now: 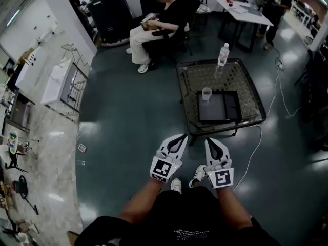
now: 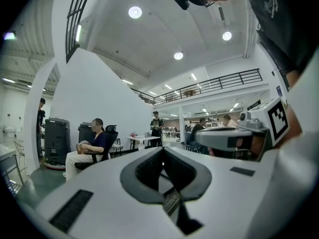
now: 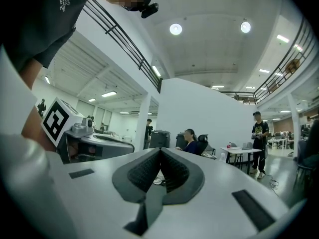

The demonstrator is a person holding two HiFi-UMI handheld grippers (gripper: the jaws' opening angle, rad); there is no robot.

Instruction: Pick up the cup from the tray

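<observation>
A clear plastic cup (image 1: 206, 93) stands upright at the far left corner of the black tray (image 1: 219, 108), which lies on a low glass table (image 1: 192, 78). My left gripper (image 1: 181, 137) and right gripper (image 1: 209, 141) are held side by side close to my body, short of the table's near edge and well apart from the cup. Both are shut with nothing between the jaws. In the left gripper view the left gripper (image 2: 163, 152) points level into the room, and so does the right gripper (image 3: 160, 151) in its own view; neither shows the cup.
A water bottle (image 1: 223, 54) stands at the table's far edge. A seated person (image 1: 161, 22) is beyond the table, another person (image 1: 277, 4) stands by a white table (image 1: 245, 10). A cable (image 1: 270, 111) runs along the floor at the right. A marble counter (image 1: 46, 152) lines the left.
</observation>
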